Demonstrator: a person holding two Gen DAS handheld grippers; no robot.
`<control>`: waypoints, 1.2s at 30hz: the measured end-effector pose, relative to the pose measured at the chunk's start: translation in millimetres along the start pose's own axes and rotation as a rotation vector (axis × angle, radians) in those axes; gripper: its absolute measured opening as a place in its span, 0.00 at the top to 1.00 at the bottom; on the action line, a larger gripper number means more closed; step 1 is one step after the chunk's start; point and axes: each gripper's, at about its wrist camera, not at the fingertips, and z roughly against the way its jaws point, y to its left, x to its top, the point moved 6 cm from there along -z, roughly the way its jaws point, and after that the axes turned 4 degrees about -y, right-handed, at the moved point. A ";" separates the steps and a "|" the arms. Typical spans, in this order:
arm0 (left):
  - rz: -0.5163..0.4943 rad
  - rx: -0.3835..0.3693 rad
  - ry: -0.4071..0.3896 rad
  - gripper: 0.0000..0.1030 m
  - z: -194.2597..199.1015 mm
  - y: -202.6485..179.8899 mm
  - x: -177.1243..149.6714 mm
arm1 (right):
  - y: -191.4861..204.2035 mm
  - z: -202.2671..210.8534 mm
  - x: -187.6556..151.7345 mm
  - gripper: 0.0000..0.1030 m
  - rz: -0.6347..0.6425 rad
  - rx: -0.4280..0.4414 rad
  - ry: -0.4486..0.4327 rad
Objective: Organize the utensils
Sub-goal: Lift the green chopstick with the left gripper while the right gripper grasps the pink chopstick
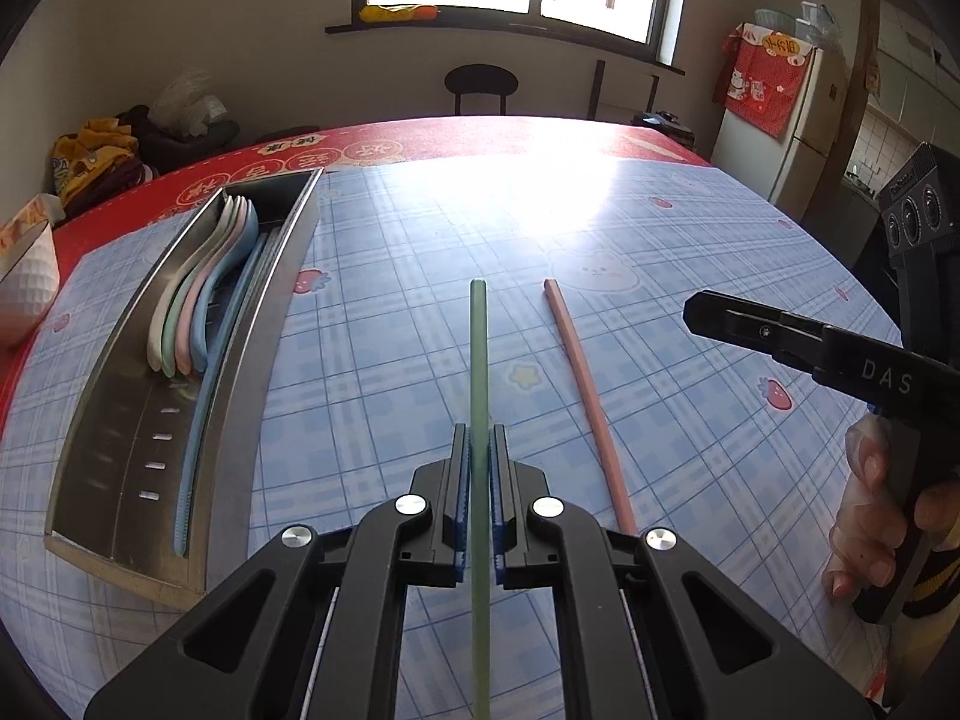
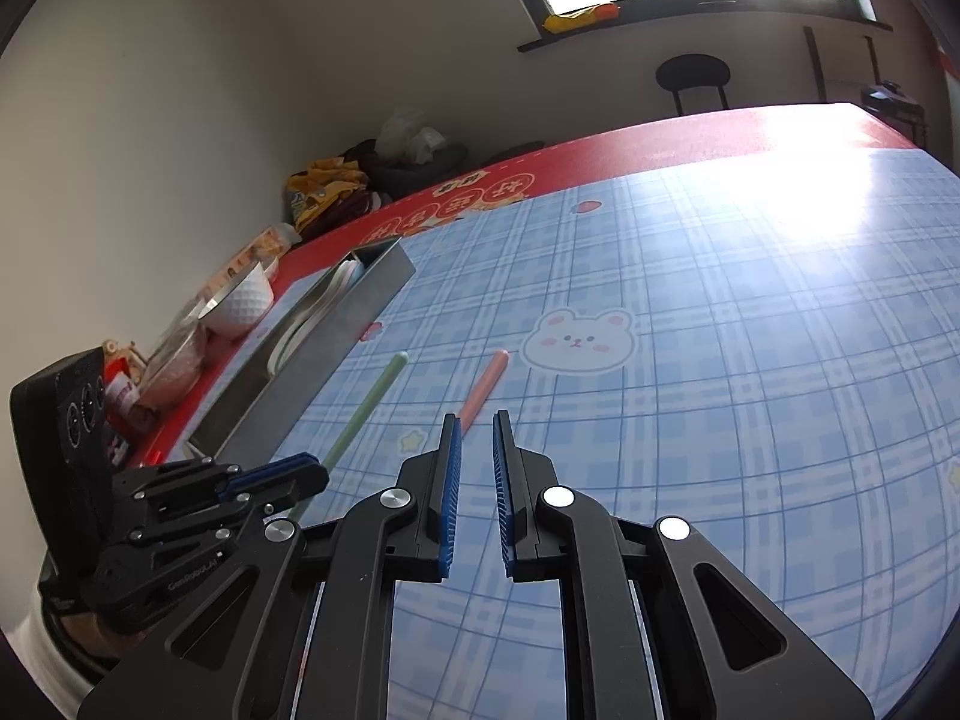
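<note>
My left gripper point(image 1: 479, 438) is shut on a green chopstick point(image 1: 478, 360), held along the fingers a little above the table; it also shows in the right wrist view point(image 2: 366, 408). A pink chopstick point(image 1: 585, 396) lies on the table to its right, also seen in the right wrist view point(image 2: 485, 387). My right gripper point(image 2: 477, 423) is open and empty, just above the near end of the pink chopstick; it shows in the left wrist view point(image 1: 696, 309). A steel tray point(image 1: 114, 456) at left holds several pastel spoons point(image 1: 198, 294) and a blue chopstick point(image 1: 198, 438).
A blue plaid cloth point(image 1: 600, 228) covers the red table point(image 1: 420, 138). A white bowl point(image 1: 24, 282) stands left of the tray, also in the right wrist view point(image 2: 240, 300), with other clutter beside it. A chair point(image 1: 480, 84) stands beyond the far edge.
</note>
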 end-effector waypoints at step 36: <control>0.162 -0.022 -0.214 0.94 44.4 21.6 9.1 | 38.1 -62.3 -13.3 0.76 0.133 -0.246 0.258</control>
